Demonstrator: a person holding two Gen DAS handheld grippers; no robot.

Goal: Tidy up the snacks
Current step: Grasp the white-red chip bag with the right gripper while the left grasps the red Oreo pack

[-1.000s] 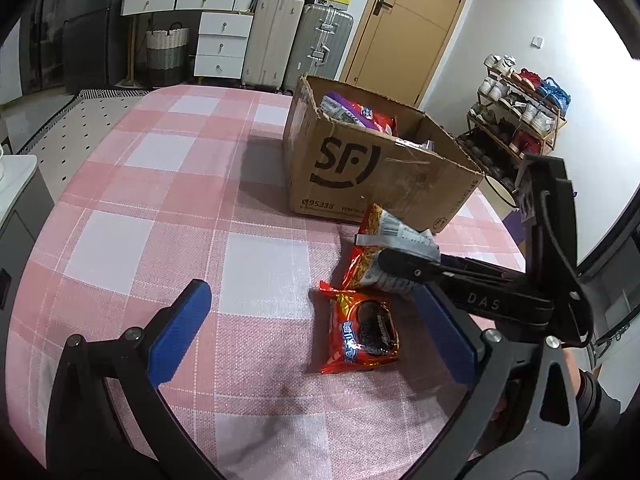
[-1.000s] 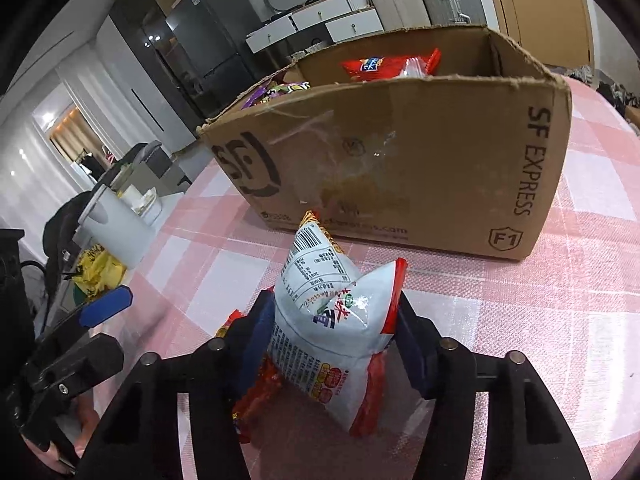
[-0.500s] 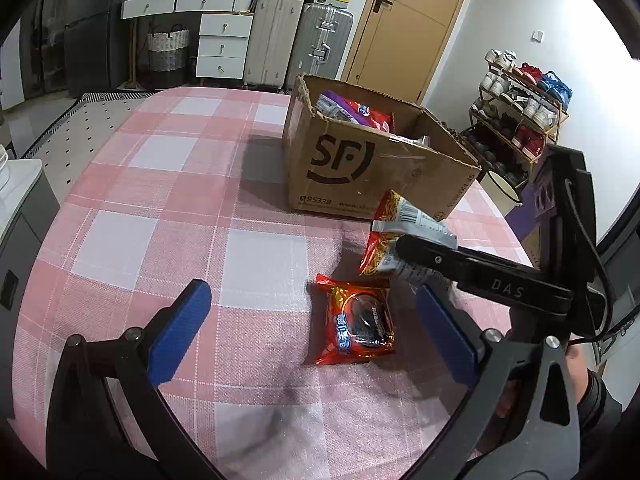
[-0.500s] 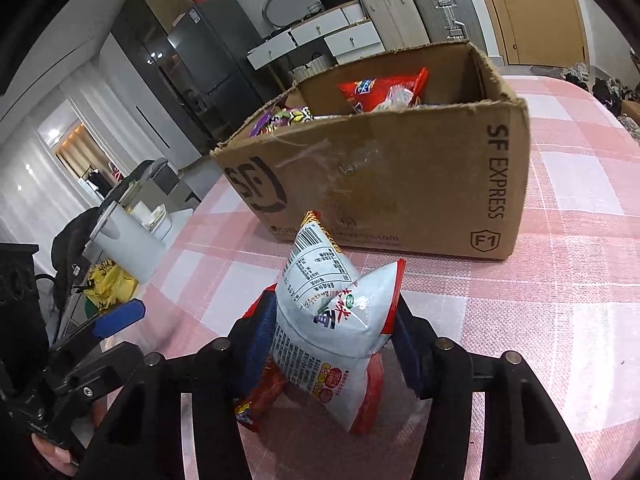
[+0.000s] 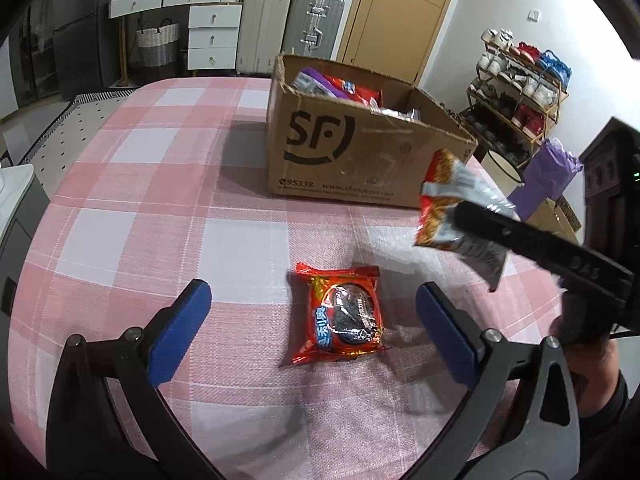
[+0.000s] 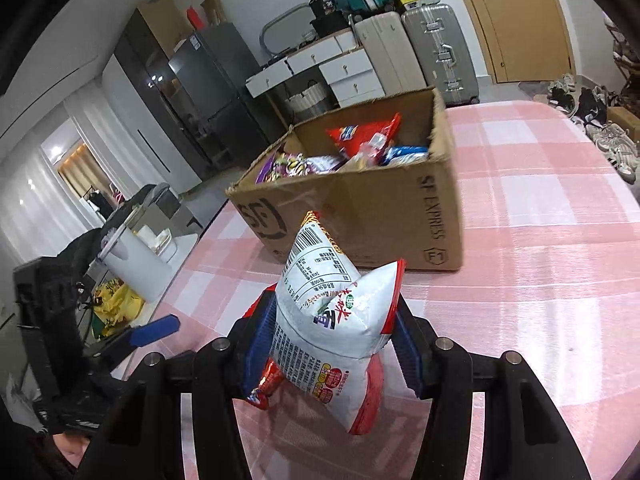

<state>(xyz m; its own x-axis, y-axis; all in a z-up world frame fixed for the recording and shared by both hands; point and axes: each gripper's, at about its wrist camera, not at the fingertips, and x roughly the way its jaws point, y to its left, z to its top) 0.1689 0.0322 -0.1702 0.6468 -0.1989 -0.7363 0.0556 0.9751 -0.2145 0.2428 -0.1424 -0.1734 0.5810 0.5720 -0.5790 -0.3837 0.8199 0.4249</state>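
A: Start close in. What does the right claw [image 6: 332,344] have?

B: It is clamped on the white snack bag [image 6: 334,320], pads pressing both sides, the bag puffed up between them and lifted clear of the bench [image 6: 540,300]. From the left wrist view the bag hangs in the air in front of the cardboard box [image 5: 360,156], near its front right corner.

A: And the left claw [image 5: 316,320]?

B: Spread wide, gripping nothing. It hovers over the red cookie packet [image 5: 342,314], which lies flat on the bench, well in front of the box.

A: So the step is getting the white bag into the box. How to do it well?

B: I'd say raise it above the box rim first; the wall nearest the bag is ragged, and the bag's lower corner could catch on it. The box already holds several packets, piled towards its far side, so aim for the open patch just behind the near wall.

A: Squeeze harder?

B: No. The bag looks air-filled and will likely crush or slip if pinched more. Hold steady, go over the rim, then let go low inside.
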